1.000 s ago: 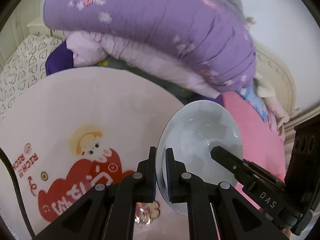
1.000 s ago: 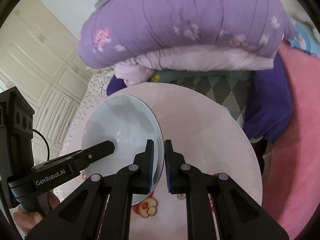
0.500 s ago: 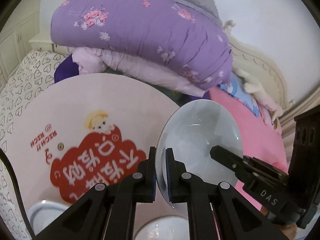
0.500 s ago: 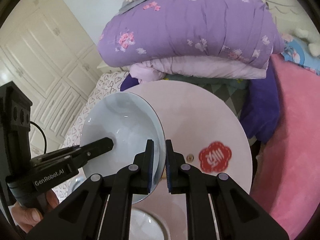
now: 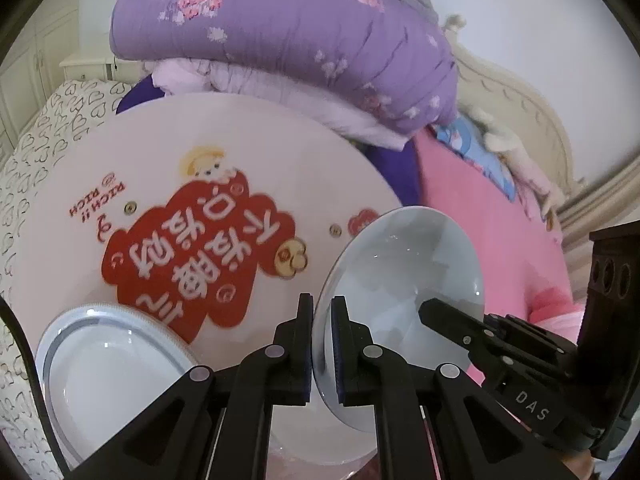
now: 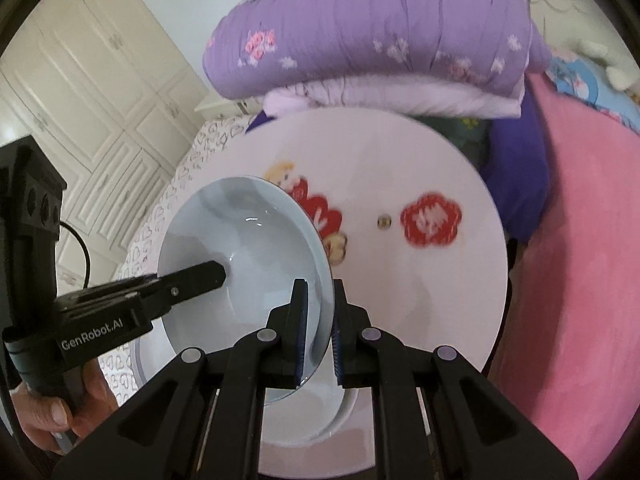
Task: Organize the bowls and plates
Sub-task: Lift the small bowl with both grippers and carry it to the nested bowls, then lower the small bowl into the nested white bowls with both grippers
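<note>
The pale blue glazed ceramic bowl (image 5: 404,280) hangs in the air above the round pink tabletop with the red cartoon print (image 5: 160,152), carried by both grippers at once. The left gripper (image 5: 322,344) has its jaws nearly closed on one side of the thin rim; the right gripper (image 6: 318,330) pinches the opposite side the same way. Neither hand is nearer; each already has its edge. Below the bowl, on the tabletop's near edge, lie a white plate with a ribbed rim (image 5: 108,368) and a second pale dish (image 6: 304,420), partly hidden. That dish sits almost straight under the bowl, so I judge the coming move a level lowering onto it. The bowl looks smooth, glossy, shallow and empty.
</note>
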The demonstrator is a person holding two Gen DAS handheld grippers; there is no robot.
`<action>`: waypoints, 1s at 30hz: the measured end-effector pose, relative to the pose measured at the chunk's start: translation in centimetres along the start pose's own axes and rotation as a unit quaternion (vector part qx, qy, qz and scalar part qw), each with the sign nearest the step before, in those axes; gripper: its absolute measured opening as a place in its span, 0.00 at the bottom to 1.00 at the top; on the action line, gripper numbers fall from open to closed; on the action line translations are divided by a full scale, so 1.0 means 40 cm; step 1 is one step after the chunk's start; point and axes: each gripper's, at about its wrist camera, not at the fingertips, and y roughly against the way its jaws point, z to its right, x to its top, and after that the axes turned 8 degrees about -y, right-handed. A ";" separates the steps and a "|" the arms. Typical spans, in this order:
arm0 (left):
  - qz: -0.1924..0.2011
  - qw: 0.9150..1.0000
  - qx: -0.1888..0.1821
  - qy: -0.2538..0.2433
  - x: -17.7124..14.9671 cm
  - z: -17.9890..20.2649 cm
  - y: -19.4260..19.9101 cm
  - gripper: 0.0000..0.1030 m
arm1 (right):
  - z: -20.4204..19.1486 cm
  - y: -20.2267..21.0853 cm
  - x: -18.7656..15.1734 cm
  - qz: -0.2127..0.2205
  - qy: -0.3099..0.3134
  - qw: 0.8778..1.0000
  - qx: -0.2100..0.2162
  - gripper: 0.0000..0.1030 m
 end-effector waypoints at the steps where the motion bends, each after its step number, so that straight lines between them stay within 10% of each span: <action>1: -0.003 1.000 0.001 -0.002 -0.014 0.003 0.003 0.04 | 0.000 -0.002 -0.010 -0.003 0.000 1.000 0.000 0.10; 30: -0.068 0.998 0.006 0.016 -0.145 0.003 -0.087 0.06 | -0.004 -0.058 -0.117 -0.063 0.025 0.997 -0.034 0.10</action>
